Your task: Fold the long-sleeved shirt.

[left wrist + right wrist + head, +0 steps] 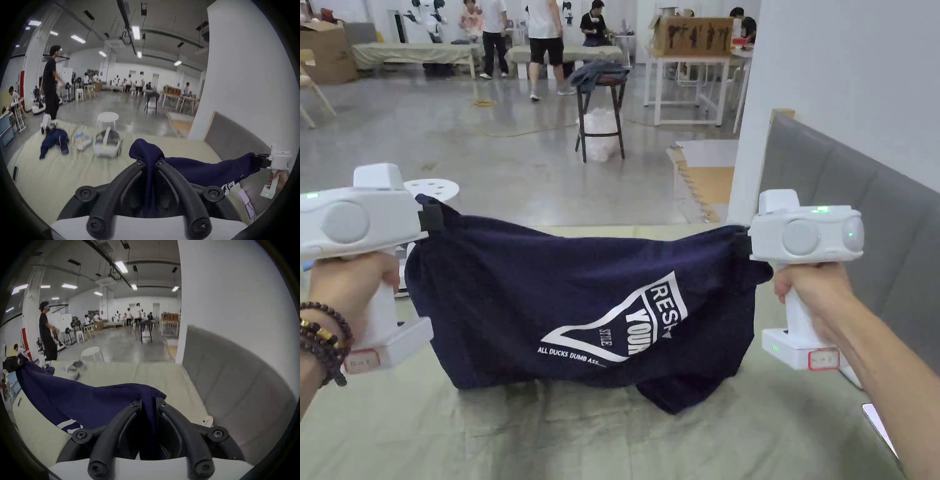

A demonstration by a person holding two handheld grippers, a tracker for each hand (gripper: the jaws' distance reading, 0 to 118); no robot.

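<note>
Looks like mid-fold: the left gripper [150, 162] and right gripper [148, 400] each pinch a top corner of the navy cotton long-sleeved shirt with white print [575, 300], hanging over the pale green cloth-covered table [612, 437], so next I'd lower it flat, evenly.

Large lab hall: concrete floor [506, 156], worktables [412, 53], ceiling strip lights [136, 32].

pale green bed [487, 437], navy shirt [562, 312] hem touching (rest lifted), headset [108, 146]

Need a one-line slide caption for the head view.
Left gripper and right gripper hold a navy shirt stretched above the table.
</note>
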